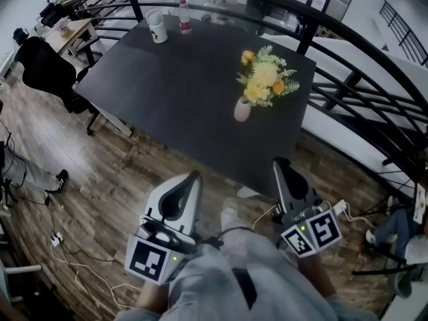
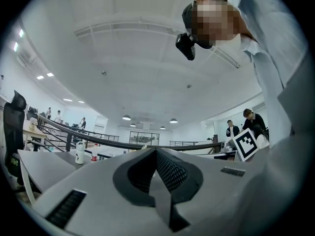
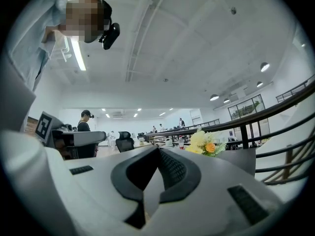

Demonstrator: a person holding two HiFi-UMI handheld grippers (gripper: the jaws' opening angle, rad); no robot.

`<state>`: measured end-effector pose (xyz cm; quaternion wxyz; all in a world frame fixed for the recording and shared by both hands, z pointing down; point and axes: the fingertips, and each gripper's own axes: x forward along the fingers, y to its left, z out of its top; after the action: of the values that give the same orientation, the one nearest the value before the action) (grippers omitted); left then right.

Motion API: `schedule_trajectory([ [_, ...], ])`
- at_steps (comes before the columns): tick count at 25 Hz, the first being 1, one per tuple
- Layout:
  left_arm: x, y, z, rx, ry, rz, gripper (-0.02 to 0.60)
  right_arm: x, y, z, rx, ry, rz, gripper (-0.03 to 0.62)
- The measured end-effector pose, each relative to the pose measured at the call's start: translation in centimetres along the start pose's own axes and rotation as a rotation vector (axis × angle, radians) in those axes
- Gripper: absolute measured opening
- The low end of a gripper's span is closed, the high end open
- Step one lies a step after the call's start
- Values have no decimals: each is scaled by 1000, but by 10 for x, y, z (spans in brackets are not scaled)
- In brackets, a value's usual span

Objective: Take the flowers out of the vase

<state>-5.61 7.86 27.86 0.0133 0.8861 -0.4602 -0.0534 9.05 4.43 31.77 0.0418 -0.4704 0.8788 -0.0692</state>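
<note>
A small white vase (image 1: 242, 109) stands near the right front edge of the black table (image 1: 174, 92). It holds a bunch of yellow and orange flowers (image 1: 265, 79) with green fern sprigs. My left gripper (image 1: 194, 177) is shut and empty, short of the table's front edge and left of the vase. Also shut and empty, my right gripper (image 1: 280, 162) is at the table's front edge, below and slightly right of the vase. In the right gripper view the flowers (image 3: 205, 144) show just beyond and right of the shut jaws (image 3: 158, 151). The left gripper view shows its shut jaws (image 2: 156, 152) pointing level.
A white cup (image 1: 156, 27) and a plastic bottle (image 1: 184, 16) stand at the table's far edge. A black railing (image 1: 348, 89) curves behind and right of the table. A black office chair (image 1: 43, 69) is at the left. Cables (image 1: 67, 249) lie on the wooden floor.
</note>
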Motion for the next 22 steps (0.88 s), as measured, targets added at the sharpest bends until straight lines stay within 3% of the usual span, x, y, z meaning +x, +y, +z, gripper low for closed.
schedule_trajectory([
  [22, 127, 41, -2, -4, 28, 31, -2, 91, -91, -8, 9, 95, 70, 2],
])
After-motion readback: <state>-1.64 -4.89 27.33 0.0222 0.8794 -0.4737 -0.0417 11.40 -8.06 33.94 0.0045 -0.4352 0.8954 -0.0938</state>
